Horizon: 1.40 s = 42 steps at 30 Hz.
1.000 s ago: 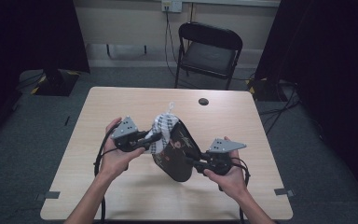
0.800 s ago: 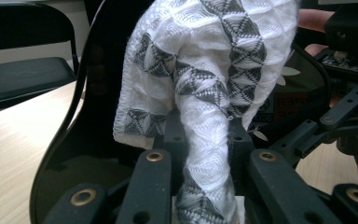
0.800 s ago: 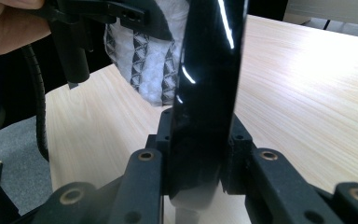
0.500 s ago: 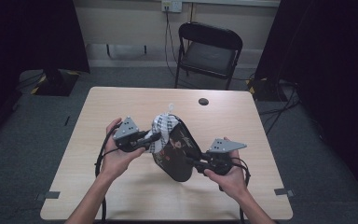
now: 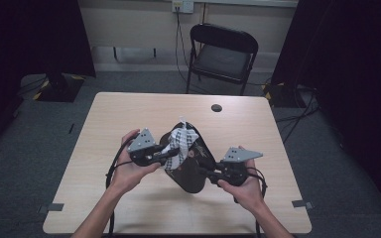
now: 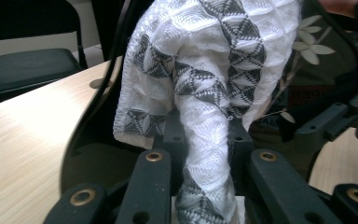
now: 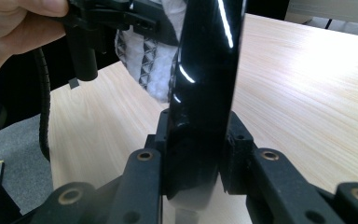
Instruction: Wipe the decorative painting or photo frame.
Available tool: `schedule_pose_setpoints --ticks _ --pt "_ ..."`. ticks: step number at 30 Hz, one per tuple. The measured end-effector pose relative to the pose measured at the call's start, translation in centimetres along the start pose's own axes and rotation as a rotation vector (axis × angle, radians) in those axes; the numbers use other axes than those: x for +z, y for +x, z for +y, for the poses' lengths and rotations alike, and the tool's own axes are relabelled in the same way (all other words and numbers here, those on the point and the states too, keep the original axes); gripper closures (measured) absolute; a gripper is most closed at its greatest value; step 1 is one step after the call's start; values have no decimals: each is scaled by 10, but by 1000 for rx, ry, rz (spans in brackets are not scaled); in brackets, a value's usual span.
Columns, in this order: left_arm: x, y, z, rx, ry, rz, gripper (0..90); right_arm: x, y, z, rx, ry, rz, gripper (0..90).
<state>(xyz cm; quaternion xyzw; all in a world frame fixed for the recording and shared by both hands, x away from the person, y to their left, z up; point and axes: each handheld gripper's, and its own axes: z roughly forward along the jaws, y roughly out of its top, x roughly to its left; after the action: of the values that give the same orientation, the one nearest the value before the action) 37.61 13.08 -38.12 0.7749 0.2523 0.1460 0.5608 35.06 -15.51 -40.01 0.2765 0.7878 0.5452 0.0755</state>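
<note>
A white cloth with grey triangle patterns (image 5: 179, 141) hangs bunched at the mouth of a glossy black bag (image 5: 191, 176) held above the table. My left gripper (image 5: 171, 152) comes in from the left and is shut on the cloth (image 6: 205, 84), which runs down between its jaws (image 6: 205, 144). From the right, my right gripper (image 5: 206, 171) is shut on the bag's edge. That shiny black edge (image 7: 205, 79) stands upright between its jaws (image 7: 200, 140). The bag's lining shows a pale leaf print (image 6: 310, 46).
The light wooden table (image 5: 129, 114) carries a small dark round thing (image 5: 217, 107) near its far edge. A black folding chair (image 5: 222, 52) stands behind the table. Dark curtains hang at both sides. Cables trail from both grippers.
</note>
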Motion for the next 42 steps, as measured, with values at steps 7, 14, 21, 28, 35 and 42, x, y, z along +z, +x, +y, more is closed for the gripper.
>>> schedule_pose_setpoints --ticks 7,14,21,28,35,42 --pt "-8 18 -6 -50 -9 92 762 1 1 0 3 -2 6 731" --pt "-13 29 -13 -81 -7 130 764 2 1 1 2 -1 8 730" --pt "-3 1 1 -25 -26 9 764 1 1 1 -1 2 2 733" --pt "-2 1 0 -20 -21 22 764 1 1 0 -5 -3 -4 731" --pt "-8 18 -8 -55 -6 79 764 0 2 3 -18 -4 -4 714" --pt "-7 16 -7 -54 7 98 763 -6 3 4 -9 -24 6 694"
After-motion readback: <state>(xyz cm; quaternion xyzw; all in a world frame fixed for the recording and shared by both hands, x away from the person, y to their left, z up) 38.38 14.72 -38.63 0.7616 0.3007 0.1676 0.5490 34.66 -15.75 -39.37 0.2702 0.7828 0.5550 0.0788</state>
